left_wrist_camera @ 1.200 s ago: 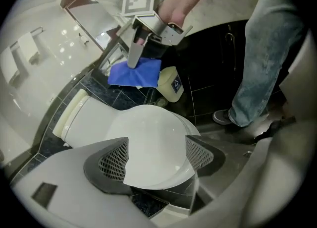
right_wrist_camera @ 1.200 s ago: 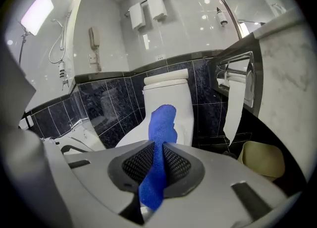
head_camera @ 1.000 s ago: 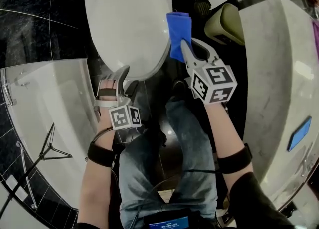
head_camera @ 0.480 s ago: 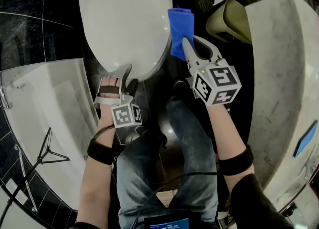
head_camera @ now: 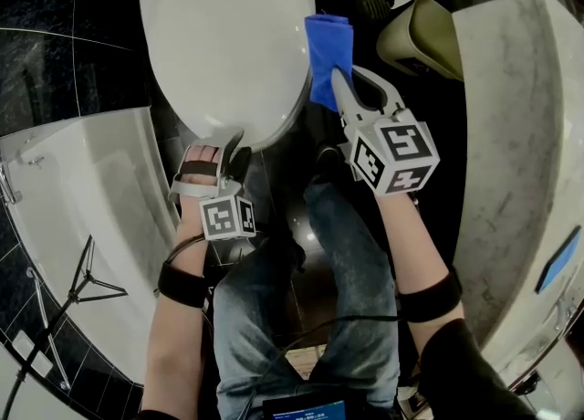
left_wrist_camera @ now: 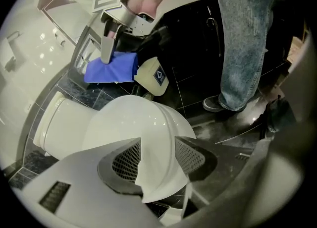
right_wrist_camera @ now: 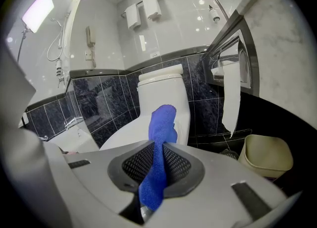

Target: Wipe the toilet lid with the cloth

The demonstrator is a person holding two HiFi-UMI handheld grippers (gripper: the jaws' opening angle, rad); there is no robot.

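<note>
Head view, looking steeply down on a white oval toilet lid (head_camera: pixel 228 44), closed; all places below are given from this lid. The left gripper (head_camera: pixel 233 146) sits at the lid's front tip, and in the left gripper view the left gripper (left_wrist_camera: pixel 157 157) has the lid's front rim (left_wrist_camera: pixel 158 172) between its two mesh pads; its jaws have just been closing, part-way drawn in, and the pads appear to touch the rim on both sides. The right gripper (head_camera: pixel 347 80) is beside the lid's right edge, jaws nearly together and clamped on a bright blue cloth (head_camera: pixel 328 53) – the fabric runs up between the pads (right_wrist_camera: pixel 161 138) and stands off the lid, not on it. An olive plastic waste bin (head_camera: pixel 415 39) lies further right; a white bathtub (head_camera: pixel 73 190) lies left – both clear of the lid.
</note>
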